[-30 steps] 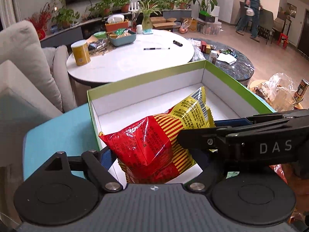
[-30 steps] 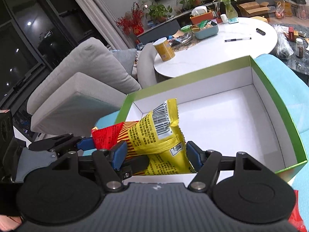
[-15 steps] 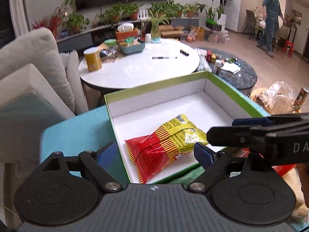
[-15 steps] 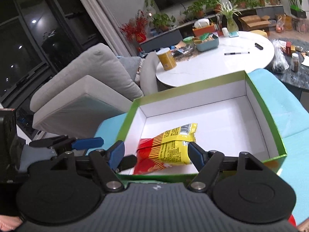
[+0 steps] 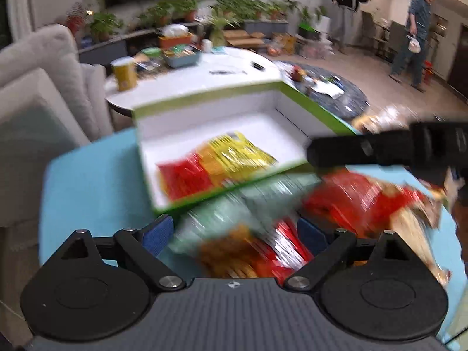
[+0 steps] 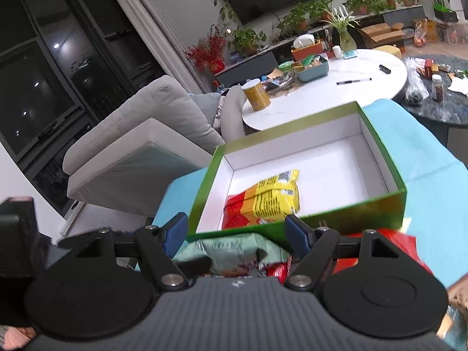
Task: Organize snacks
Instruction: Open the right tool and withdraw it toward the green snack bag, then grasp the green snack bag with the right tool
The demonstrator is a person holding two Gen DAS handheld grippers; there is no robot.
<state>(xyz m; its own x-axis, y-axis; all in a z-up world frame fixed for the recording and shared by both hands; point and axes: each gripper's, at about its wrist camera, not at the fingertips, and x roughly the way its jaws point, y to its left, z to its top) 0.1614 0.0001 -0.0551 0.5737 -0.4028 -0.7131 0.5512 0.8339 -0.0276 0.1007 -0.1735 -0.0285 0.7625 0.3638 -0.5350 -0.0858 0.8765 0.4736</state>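
A red and yellow snack bag lies flat in the near left part of the green box with a white inside; it also shows in the left wrist view, in the box. My left gripper is open, pulled back in front of the box, above a pale green snack bag and red bags. My right gripper is open and empty, just before the box's near wall, over the green bag. The left wrist view is blurred.
The box stands on a light blue surface. A white round table with a yellow can, a tray and a pen is behind it. A grey sofa is to the left. Two people stand far right.
The red and yellow bag was let go and now lies in the box. Both grippers opened and drew back toward the loose bags in front of the box.
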